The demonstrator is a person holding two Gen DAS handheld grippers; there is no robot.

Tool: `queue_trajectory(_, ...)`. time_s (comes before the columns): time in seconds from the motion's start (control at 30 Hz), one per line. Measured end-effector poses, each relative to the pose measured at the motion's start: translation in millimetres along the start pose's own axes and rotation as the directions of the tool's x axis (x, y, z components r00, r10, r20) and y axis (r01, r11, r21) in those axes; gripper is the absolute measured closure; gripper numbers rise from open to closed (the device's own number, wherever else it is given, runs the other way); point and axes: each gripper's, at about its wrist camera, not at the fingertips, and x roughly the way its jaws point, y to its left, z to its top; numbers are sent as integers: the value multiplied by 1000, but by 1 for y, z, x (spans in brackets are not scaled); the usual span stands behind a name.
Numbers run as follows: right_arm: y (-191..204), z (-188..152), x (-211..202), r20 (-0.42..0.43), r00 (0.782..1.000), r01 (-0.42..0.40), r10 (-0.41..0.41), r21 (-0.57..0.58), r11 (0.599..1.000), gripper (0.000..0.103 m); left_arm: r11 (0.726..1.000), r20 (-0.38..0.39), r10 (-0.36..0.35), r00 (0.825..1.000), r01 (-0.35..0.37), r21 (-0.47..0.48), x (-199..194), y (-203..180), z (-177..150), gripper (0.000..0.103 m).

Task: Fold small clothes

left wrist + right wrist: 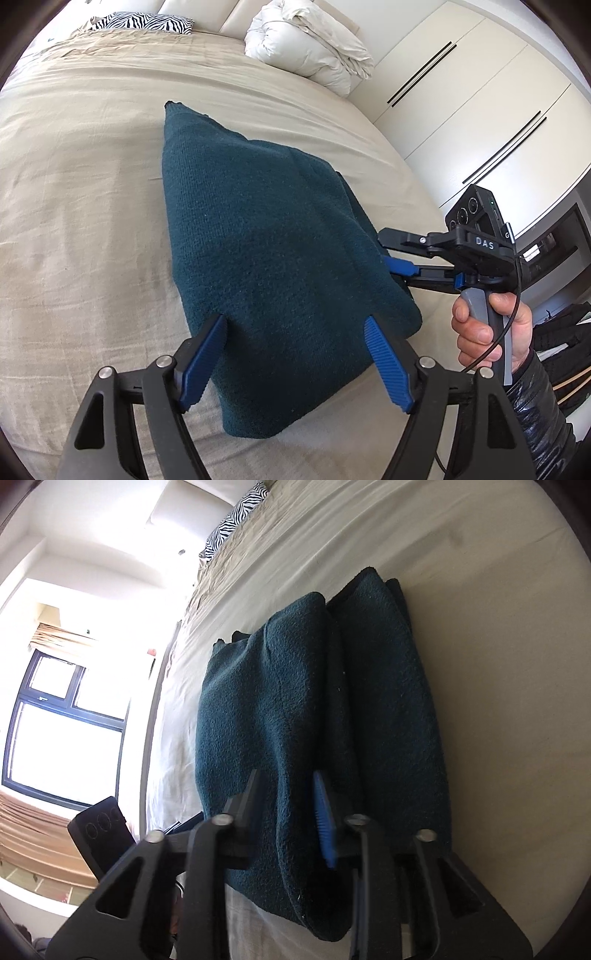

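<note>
A dark teal knit garment [266, 236] lies folded in layers on the beige bed sheet [81, 192]. My left gripper [295, 332] hovers at the garment's near edge, its blue pads [207, 350] spread wide on either side and not pressing the cloth. At the garment's right side sits my right gripper [384, 249], held by a person's hand [487, 332]. In the right wrist view, the right gripper [288, 794] stands open, with the top fold of the garment [266, 709] lying loosely between its fingers. A lower layer [399, 701] lies beside it.
A white bunched duvet [310, 48] and a zebra-print pillow [144, 22] lie at the head of the bed. White wardrobe doors [480, 110] stand to the right. A bright window [55, 720] is beyond the bed's far side. Bare sheet surrounds the garment.
</note>
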Motion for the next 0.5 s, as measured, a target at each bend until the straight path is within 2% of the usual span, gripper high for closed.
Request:
queue_trajectory(0.1,4,-5,8,-22,1000,12,-13,-32,999,41,1000,1,-4,1000,4,-8,0,2,0,25)
queue_trajectory(0.13,7,-6,13,-21,999,29,-30,-41,999,48,1000,1,-3,1000,3,-8,0,3,-1,25)
queue_trajectory(0.17,8,-6,18,-28,998,47,-48,-47,998,58,1000,0,-2,1000,2,-8,0,3,-1,25)
queue_trajectory(0.2,7,-5,23,-37,997,67,-68,-43,997,86,1000,-1,-1,1000,1,-8,-1,3,-1,25)
queue_trajectory(0.23,5,-6,26,-31,996,83,-84,-36,996,92,1000,-1,-2,1000,2,-8,-1,3,-1,25)
queue_trajectory(0.5,-1,-7,-8,62,994,91,-89,-31,995,96,1000,-3,2,1000,-2,16,1,-3,-1,24)
